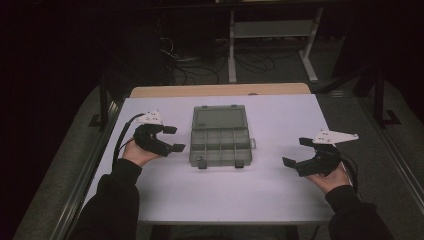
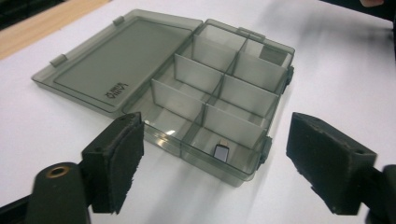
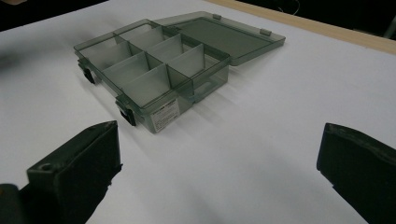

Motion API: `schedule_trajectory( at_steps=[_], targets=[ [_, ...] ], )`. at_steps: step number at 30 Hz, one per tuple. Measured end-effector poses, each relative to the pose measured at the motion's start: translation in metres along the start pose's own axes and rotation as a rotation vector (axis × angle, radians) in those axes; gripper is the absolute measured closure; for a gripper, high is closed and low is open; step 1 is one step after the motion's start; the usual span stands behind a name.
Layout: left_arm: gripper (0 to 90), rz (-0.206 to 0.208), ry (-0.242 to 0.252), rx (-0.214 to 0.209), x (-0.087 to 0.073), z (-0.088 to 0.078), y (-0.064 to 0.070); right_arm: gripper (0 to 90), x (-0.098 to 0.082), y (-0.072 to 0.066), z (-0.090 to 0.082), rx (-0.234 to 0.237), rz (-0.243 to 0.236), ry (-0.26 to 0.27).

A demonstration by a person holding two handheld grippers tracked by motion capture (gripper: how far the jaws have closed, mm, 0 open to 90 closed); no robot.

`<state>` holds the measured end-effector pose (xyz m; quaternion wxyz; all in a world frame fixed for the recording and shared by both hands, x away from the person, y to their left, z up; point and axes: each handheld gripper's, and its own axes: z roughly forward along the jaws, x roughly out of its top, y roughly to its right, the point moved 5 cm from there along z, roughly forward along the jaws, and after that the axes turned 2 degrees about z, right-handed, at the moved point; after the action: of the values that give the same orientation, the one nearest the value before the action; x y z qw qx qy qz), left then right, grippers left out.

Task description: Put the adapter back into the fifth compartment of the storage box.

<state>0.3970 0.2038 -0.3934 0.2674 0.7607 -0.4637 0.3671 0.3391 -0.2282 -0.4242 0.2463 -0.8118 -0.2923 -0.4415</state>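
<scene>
A grey translucent compartment box (image 1: 220,144) lies open in the middle of the white table (image 1: 260,190), its lid (image 1: 218,118) folded back flat on the far side. In the left gripper view the box (image 2: 219,93) has several divided cells, and a small silver piece (image 2: 220,152) lies in the nearest corner cell. My left gripper (image 1: 174,139) hovers just left of the box, jaws open and empty (image 2: 212,163). My right gripper (image 1: 297,152) rests to the right of the box, well apart from it, jaws wide open with nothing between them (image 3: 219,172). The box (image 3: 154,74) appears in that view too.
A wooden strip (image 1: 220,90) runs along the table's far edge. Beyond it stand a metal stand (image 1: 272,30) and loose cables (image 1: 200,65) on the dark floor. Bare white table surface lies in front of the box and on both sides.
</scene>
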Motion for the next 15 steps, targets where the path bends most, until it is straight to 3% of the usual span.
schedule_trajectory(
  at_steps=[8,15],
  targets=[
    [0.3,-0.007,0.031,0.046,-0.0009,-0.0029,-0.0015,0.0,0.0000,0.0000,0.0000,0.001,0.000,0.000],
    [0.0,-0.013,0.064,0.063,-0.0028,-0.0100,-0.0034,0.0,0.0000,0.0001,-0.0002,0.000,0.000,0.000]
  ],
)
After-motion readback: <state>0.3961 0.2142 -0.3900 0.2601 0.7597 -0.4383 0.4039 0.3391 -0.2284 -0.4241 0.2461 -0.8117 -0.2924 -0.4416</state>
